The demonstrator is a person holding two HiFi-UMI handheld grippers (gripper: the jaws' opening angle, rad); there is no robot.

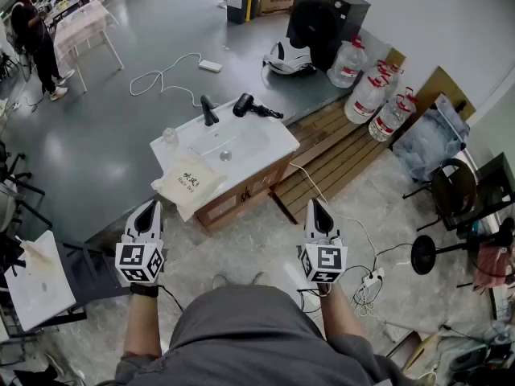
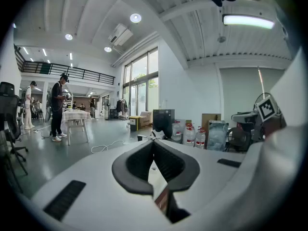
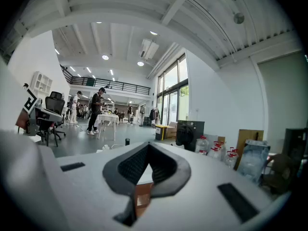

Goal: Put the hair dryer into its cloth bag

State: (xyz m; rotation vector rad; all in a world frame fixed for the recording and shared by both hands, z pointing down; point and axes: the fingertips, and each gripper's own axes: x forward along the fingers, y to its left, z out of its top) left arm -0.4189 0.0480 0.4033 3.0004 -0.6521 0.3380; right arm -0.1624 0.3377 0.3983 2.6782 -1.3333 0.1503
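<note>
On the desk [image 1: 278, 143] w/ sink, hair dryer [image 1: 256, 108] lies at back edge, right of faucet [image 1: 208, 109]; cloth bag [image 1: 190, 182] on front-left corner. Left gripper [image 1: 148, 210] & right gripper [image 1: 316, 206] are well short of desk, both jaws pressed together, nothing btwn.

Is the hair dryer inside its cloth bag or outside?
Outside: hair dryer lies at the washbasin's far corner, cloth bag at its near edge.

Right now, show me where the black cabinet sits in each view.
Head view: black cabinet at the top, right of centre, against the white wall.
Left gripper view: black cabinet mid-picture, just above the jaws.
Right gripper view: black cabinet right of centre, beyond the jaws.
Shared landmark: the water jugs stand just right of it in all three.
</note>
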